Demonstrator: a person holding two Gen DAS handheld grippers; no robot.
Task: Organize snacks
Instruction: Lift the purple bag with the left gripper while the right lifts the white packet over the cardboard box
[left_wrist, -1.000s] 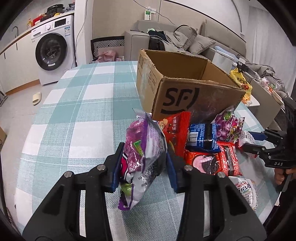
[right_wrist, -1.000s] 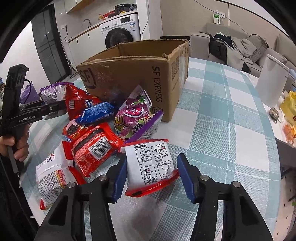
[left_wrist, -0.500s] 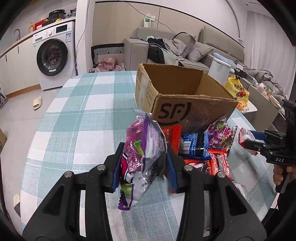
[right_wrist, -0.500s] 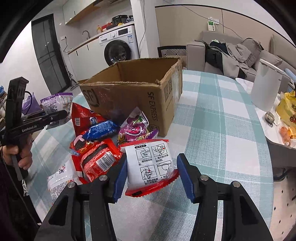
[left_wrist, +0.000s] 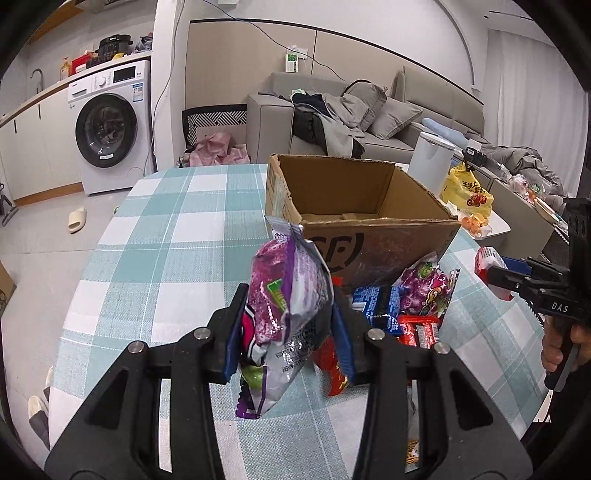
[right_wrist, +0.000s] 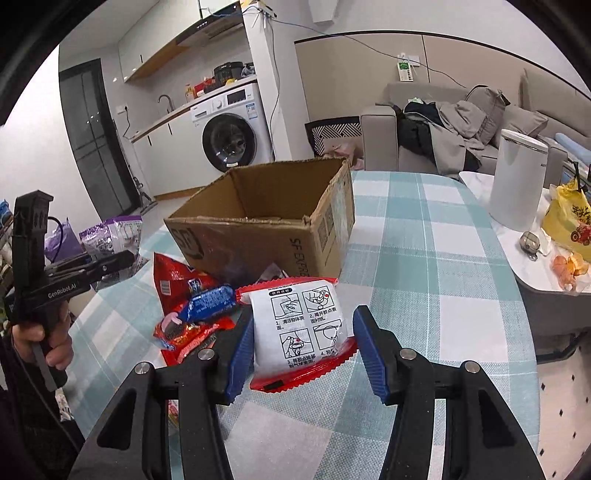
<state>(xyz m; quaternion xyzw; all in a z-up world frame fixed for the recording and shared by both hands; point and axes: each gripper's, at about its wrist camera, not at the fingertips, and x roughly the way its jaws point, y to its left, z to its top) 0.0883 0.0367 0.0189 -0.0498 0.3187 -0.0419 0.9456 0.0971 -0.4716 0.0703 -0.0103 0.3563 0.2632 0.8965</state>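
1. The left gripper (left_wrist: 286, 332) has its fingers (left_wrist: 234, 338) clamped on a purple snack bag (left_wrist: 286, 314), held up in front of the cardboard box (left_wrist: 354, 206).
2. The right gripper (right_wrist: 303, 350) holds a white-and-red packet (right_wrist: 301, 332), fingers against it, near the box's corner.
3. More snacks (right_wrist: 195, 310) lie on the checked worktop (left_wrist: 177, 240) against the box's front.

Past the far edge of my checked tablecloth (left_wrist: 177, 236) I see a white washing machine (left_wrist: 110, 129) under a counter, a pale slipper (left_wrist: 77, 220) on the floor near it, and pink cloth (left_wrist: 218, 149) heaped beside a grey sofa (left_wrist: 369, 122) strewn with clothes. Off the table's right edge, a white side table (right_wrist: 524, 258) carries a white kettle (right_wrist: 519, 177), a yellow bag (right_wrist: 570, 221) and orange peel (right_wrist: 569, 267).
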